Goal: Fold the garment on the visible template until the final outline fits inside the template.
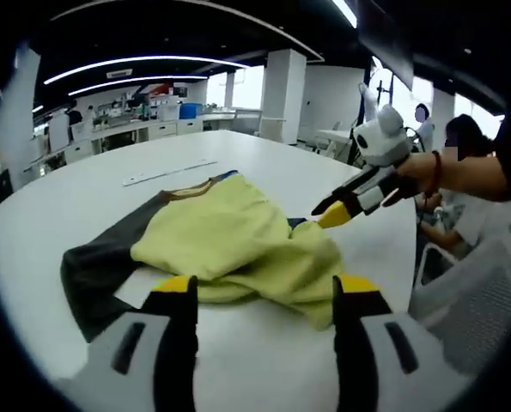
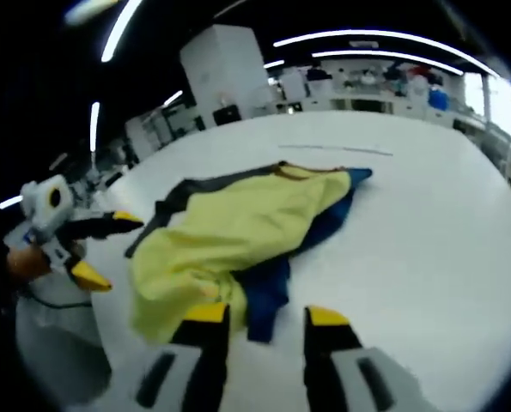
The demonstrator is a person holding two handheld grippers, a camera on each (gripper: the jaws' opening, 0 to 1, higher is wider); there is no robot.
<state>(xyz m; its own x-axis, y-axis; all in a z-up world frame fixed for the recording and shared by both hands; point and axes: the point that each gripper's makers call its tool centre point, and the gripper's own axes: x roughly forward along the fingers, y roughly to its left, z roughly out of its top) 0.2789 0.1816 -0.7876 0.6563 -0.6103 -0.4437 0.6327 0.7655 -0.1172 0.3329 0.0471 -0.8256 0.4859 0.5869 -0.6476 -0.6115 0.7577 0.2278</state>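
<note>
The yellow garment [image 1: 238,240] lies rumpled on the white table [image 1: 83,206], its long axis running from the left gripper [image 1: 264,296] toward one o'clock, collar far. That gripper's jaws are spread, empty, at the near hem. The right gripper [image 2: 262,322], also spread, sits at the blue sleeve [image 2: 268,296]. The dark patch [image 1: 96,275] underneath is possibly the template.

template [image 1: 135,292] mostly buried under the garment [image 1: 229,236], right gripper view kinda blurry, background desks too tiny to read
</note>
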